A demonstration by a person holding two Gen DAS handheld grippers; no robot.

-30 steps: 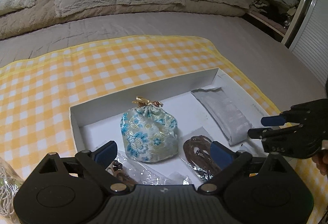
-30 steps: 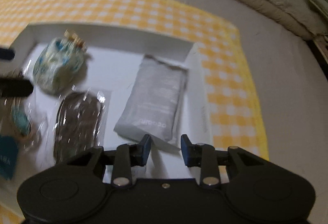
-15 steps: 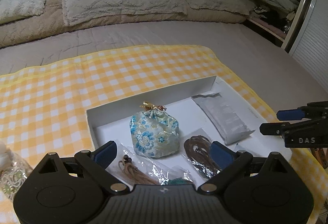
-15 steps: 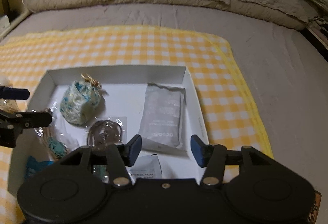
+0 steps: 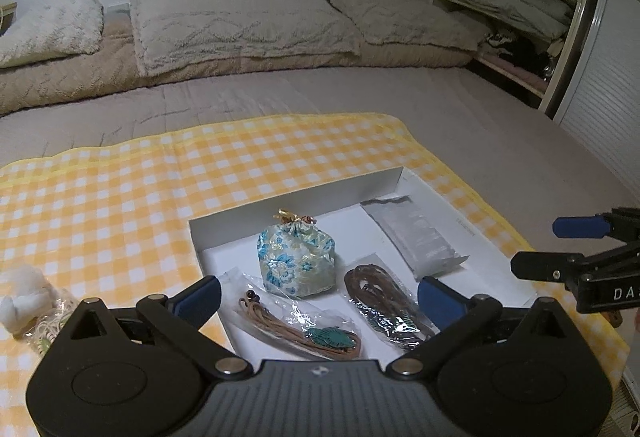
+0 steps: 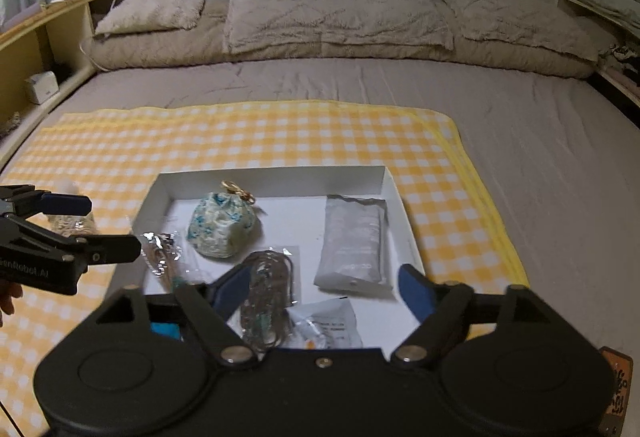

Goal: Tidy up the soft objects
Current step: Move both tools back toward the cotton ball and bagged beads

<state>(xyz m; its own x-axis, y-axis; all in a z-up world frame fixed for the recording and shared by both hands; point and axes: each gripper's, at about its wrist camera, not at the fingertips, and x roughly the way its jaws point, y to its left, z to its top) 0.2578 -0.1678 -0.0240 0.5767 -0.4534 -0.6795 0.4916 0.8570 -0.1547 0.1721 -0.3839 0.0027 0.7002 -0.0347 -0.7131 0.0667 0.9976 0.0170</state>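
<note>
A shallow white box (image 5: 296, 205) (image 6: 272, 183) lies on a yellow checked cloth (image 5: 120, 197). Inside it are a blue floral drawstring pouch (image 5: 296, 261) (image 6: 222, 225), a grey foil packet (image 5: 420, 241) (image 6: 354, 245), a bagged brown cord (image 5: 380, 293) (image 6: 268, 289) and a bagged tan cord with a teal leaf (image 5: 296, 325). My left gripper (image 5: 318, 295) (image 6: 96, 227) hovers over the box's near left side, its jaws opening and empty. My right gripper (image 6: 323, 287) (image 5: 548, 247) hangs over the near right side, its jaws also opening with nothing between them.
A clear bag with a white plush (image 5: 28, 301) lies on the cloth left of the box. A small white packet (image 6: 328, 325) sits at the box's near edge. Pillows (image 6: 336, 17) line the head of the bed. Shelves (image 6: 36, 49) stand left, a closet (image 5: 600, 77) right.
Both grippers have risen and drawn back from the box. The right jaws have spread from nearly shut to wide, and the grey packet lies free in the box.
</note>
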